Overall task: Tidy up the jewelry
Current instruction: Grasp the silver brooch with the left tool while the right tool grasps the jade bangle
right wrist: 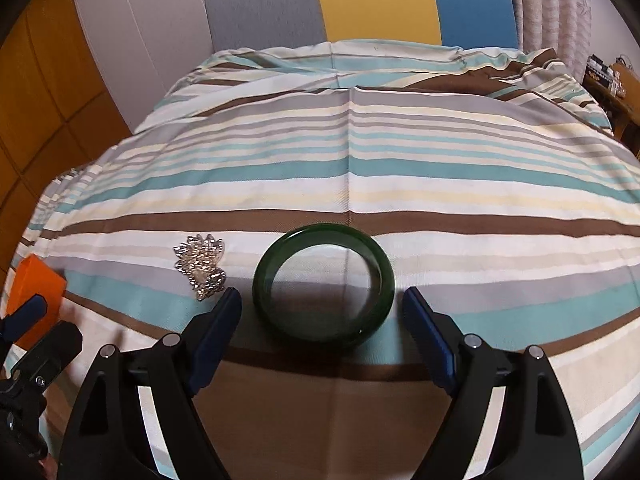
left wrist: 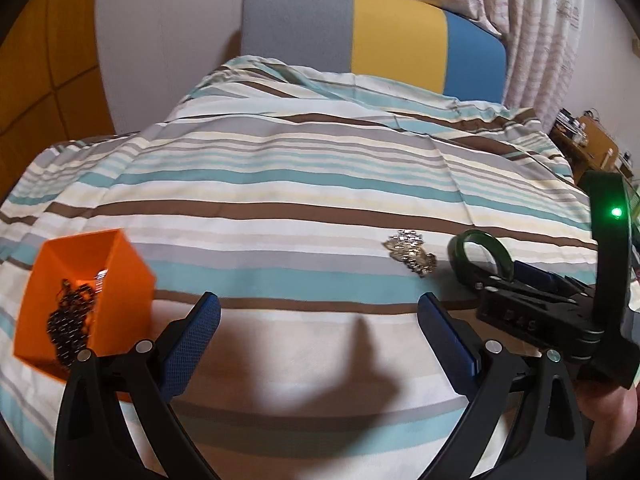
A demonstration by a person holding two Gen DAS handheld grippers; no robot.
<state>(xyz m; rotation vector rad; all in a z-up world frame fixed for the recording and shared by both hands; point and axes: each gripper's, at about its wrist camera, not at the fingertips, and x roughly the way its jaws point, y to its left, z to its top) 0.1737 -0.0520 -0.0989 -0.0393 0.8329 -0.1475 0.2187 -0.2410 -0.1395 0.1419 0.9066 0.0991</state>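
A bed (right wrist: 400,152) spread with a striped cover (left wrist: 280,184) (bands of teal, brown, grey, cream and white) carries everything. Directly on it lie a dark green bangle (right wrist: 324,284), flat, and just beside it a silvery jewelled piece (right wrist: 200,266), the two apart. An orange box (left wrist: 86,300) sits well off to the other side, tilted, with dark beads (left wrist: 70,324) inside.
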